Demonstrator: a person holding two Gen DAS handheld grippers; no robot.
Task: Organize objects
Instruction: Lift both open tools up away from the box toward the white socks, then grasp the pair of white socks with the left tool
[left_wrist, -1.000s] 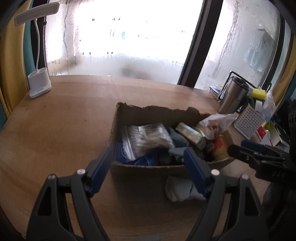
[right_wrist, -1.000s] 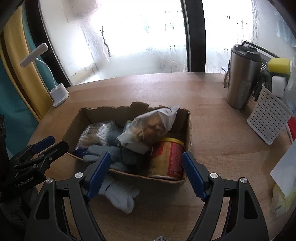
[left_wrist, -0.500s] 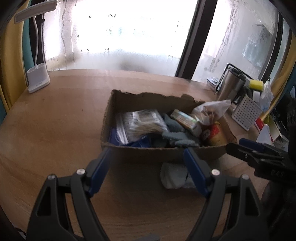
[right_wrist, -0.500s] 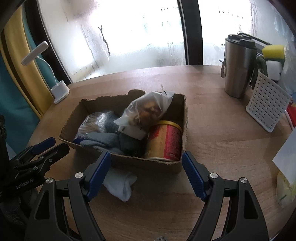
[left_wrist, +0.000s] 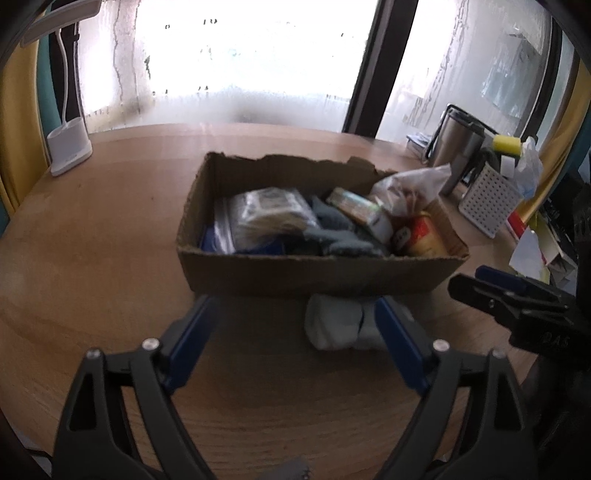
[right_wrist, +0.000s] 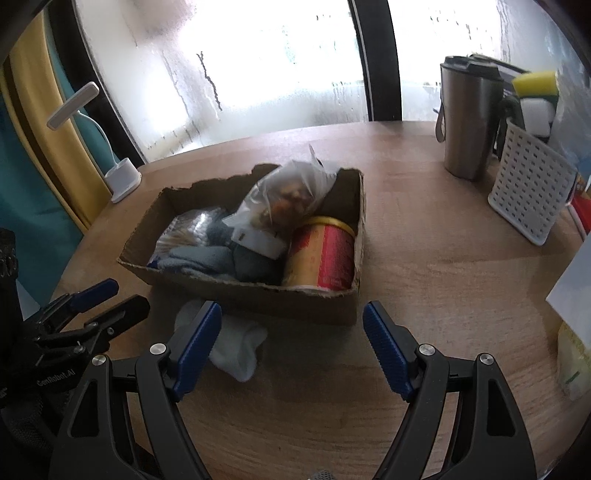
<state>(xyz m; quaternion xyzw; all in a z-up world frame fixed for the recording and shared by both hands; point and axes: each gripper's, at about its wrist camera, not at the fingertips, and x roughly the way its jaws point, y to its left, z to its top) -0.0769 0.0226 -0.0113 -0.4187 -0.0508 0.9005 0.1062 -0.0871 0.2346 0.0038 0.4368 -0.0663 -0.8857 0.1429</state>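
pale grey sock (left_wrist: 338, 326) lies on the wooden table (left_wrist: 92, 258) against the cardboard box's (left_wrist: 314, 273) near wall, long axis across. the left gripper (left_wrist: 295, 325), empty jaws opening, points nearly at it; the right gripper (right_wrist: 291, 343), spread and empty, has it leftward.

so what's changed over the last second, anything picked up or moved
Both claws drew back from the cardboard box, whose contents they had hung over; now they hang over the table in front of it. The left claw is opening wider, empty, with the white sock between its fingers. The right claw kept its opening. Box and sock stayed put.
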